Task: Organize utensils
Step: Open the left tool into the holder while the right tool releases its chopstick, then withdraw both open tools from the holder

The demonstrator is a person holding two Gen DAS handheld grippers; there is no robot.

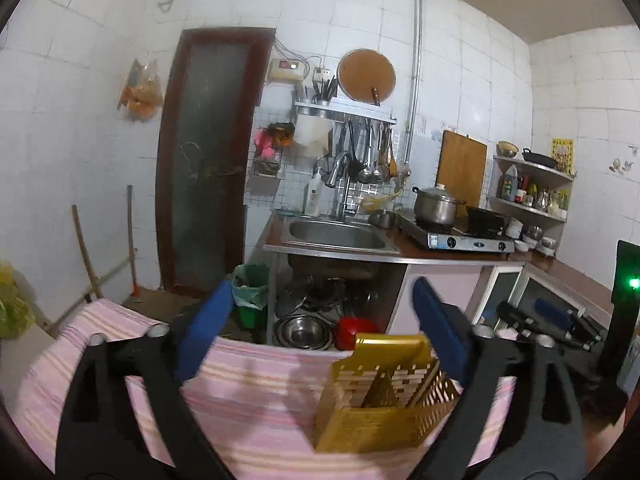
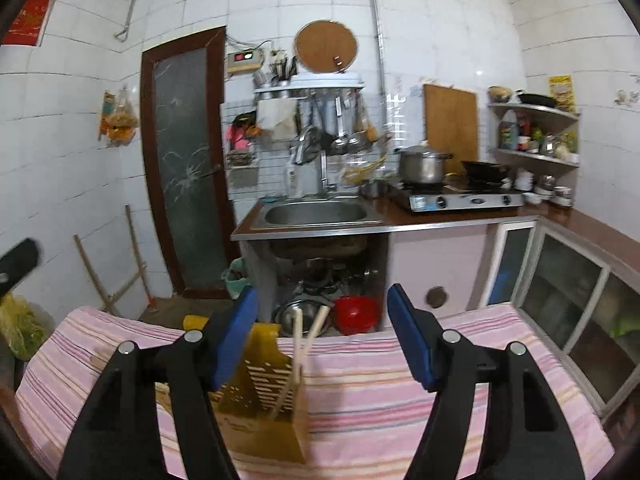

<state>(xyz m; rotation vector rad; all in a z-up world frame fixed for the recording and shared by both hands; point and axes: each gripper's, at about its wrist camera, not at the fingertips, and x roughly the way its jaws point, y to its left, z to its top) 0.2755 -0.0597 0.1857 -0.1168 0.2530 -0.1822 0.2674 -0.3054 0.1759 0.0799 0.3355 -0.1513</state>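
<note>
Both grippers, left (image 1: 320,332) and right (image 2: 322,338), gaping wide, holding nothing. Slotted yellow plastic utensil holder (image 2: 260,400) upright on pink striped cloth (image 2: 400,380), two pale wooden chopsticks (image 2: 297,344) inside. Best steadying holder before adding more.

This is a small home kitchen, walled in white tile. A steel sink (image 2: 318,213) is set into a brown bench (image 2: 472,216), and everything else places itself around it: ladles and spatulas (image 1: 370,152) hang from a rack just above the tap, a two-burner gas stove (image 2: 460,200) stands to its right with a lidded pot (image 2: 422,164) on it, corner shelves (image 2: 536,132) of bottles and bowls lie further right, and metal bowls (image 2: 298,314) are stacked below. A frosted-glass door (image 2: 188,168) stands to its left.
</note>
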